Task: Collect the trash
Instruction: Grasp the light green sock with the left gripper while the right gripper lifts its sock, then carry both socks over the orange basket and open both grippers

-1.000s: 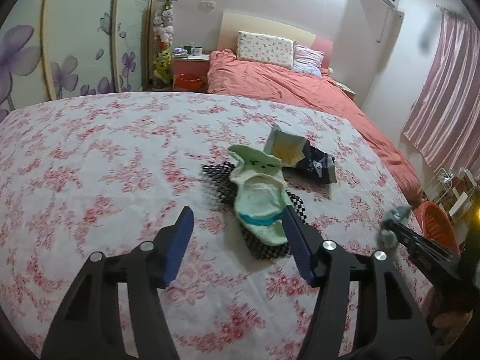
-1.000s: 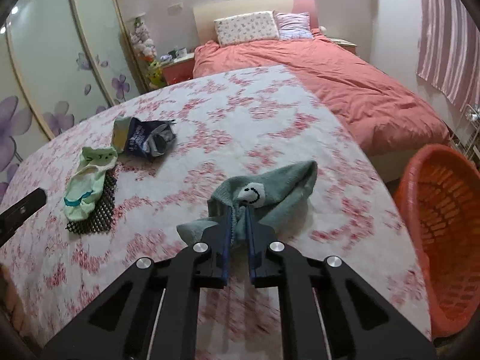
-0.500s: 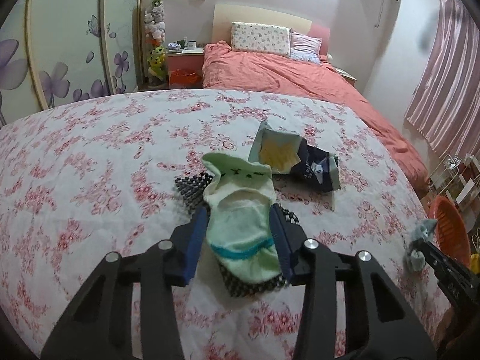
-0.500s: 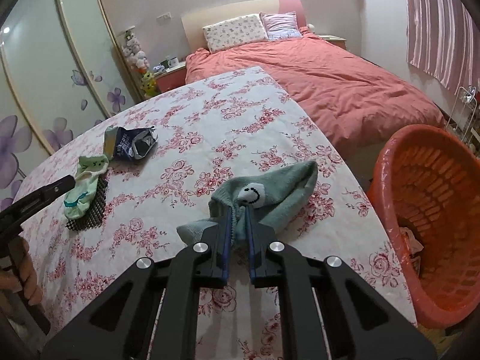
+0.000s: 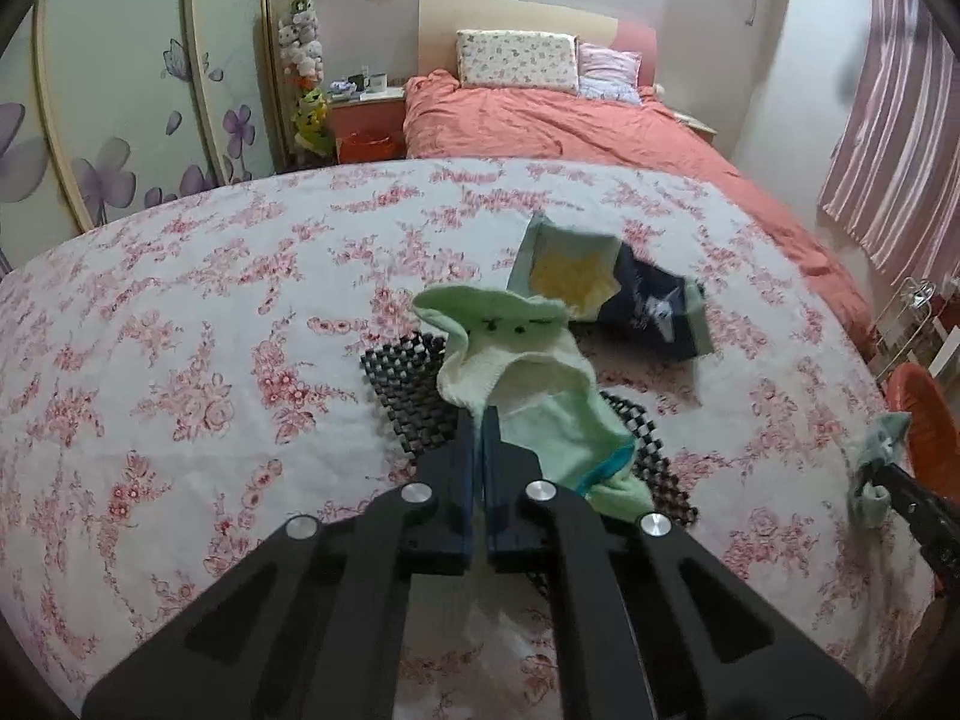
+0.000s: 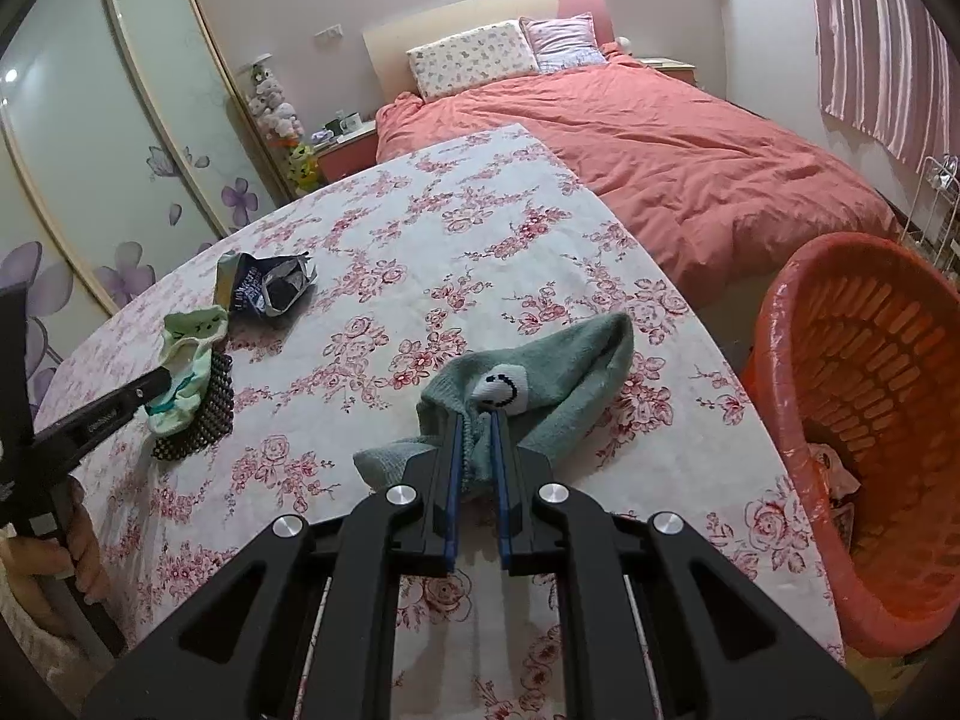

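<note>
At frame centre the left claw (image 5: 480,420), its jaws just closed, pinches the pale green sock (image 5: 528,372) lying on a black mesh mat (image 5: 408,384) on the floral desk (image 5: 180,330), while the right claw (image 6: 478,420) grips a teal smiley sock (image 6: 540,378) (orange basket (image 6: 780,360) at right).

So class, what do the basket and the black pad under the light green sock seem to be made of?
Basket: looks like moulded orange plastic, with a slight sheen and slotted walls. Black pad beneath the light green sock: probably soft rubbery or foam mesh, judging by its matt open grid; the exact material is unclear.
</note>
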`<state>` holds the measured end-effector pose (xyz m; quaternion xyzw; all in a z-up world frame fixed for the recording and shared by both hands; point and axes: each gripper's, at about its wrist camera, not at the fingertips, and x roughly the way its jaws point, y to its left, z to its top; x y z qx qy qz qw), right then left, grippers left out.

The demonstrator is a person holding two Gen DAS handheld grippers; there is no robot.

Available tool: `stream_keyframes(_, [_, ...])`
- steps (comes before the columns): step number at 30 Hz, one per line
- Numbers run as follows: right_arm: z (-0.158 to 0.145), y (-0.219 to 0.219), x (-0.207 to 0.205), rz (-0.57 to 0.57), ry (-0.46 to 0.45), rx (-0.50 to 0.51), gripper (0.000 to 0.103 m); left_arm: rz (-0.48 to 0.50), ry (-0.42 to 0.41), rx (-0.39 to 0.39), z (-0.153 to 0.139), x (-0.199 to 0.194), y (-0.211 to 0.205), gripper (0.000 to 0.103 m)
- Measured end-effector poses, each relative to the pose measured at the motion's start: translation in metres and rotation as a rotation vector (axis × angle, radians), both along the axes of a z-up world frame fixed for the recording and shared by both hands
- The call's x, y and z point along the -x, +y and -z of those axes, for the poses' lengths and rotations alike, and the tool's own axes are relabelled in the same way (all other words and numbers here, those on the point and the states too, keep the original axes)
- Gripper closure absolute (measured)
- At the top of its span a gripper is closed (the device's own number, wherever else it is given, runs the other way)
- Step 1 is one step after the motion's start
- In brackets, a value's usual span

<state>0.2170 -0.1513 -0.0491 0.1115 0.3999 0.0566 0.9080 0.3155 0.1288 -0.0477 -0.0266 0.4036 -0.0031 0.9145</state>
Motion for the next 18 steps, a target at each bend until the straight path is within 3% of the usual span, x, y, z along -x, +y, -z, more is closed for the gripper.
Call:
stream_keyframes(10, [-0.014, -0.004, 0.010, 0.007, -0.036, -0.001, 0.094, 0.036, -0.117, 0.081, -0.048, 0.027, 0.009, 0.099])
stream_keyframes(18, [-0.034, -0.008, 0.024, 0.009, -0.089, -0.008, 0.094, 0.060, -0.180, 0.101, -0.080, 0.048, -0.001, 0.099])
